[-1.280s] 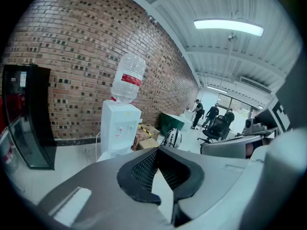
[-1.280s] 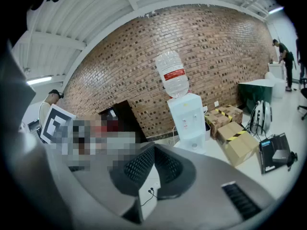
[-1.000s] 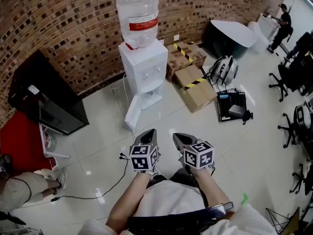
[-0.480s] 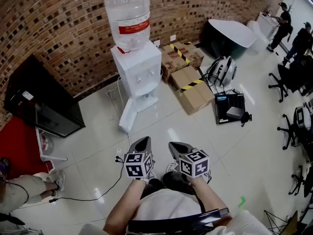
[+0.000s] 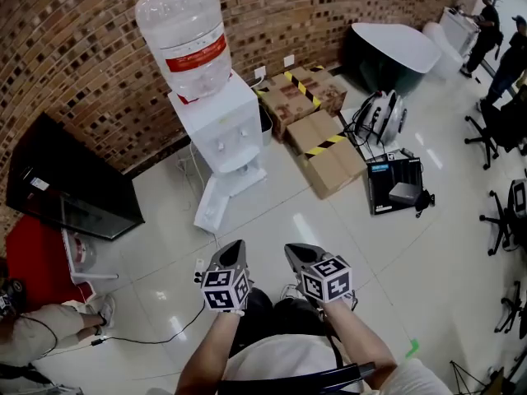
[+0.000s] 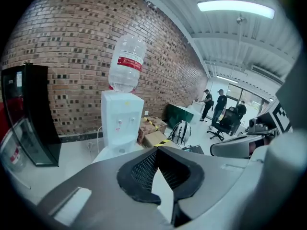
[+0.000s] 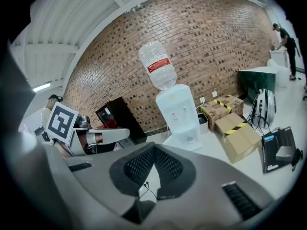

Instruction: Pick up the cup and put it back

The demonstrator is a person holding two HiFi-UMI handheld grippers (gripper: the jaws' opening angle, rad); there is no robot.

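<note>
No cup shows clearly in any view. A white water dispenser [image 5: 221,126] with a big clear bottle [image 5: 184,33] stands against the brick wall, ahead of both grippers; it also appears in the left gripper view as the dispenser [image 6: 120,123] and in the right gripper view as the dispenser [image 7: 181,115]. My left gripper [image 5: 232,250] and right gripper [image 5: 296,253] are held side by side over the tiled floor, well short of the dispenser. Both are shut with nothing between the jaws: left gripper [image 6: 156,151], right gripper [image 7: 154,148].
Cardboard boxes [image 5: 328,148] with striped tape lie right of the dispenser, with a backpack [image 5: 380,113] and a black case [image 5: 397,189] beyond. A black cabinet [image 5: 70,189] and a small white stand [image 5: 82,257] are at the left. A cable [image 5: 156,329] runs across the floor. People [image 5: 486,15] stand far right.
The dispenser has slid left and grown larger in the head view as the view moves closer. Both grippers stay shut and side by side, a little lower in the picture.
</note>
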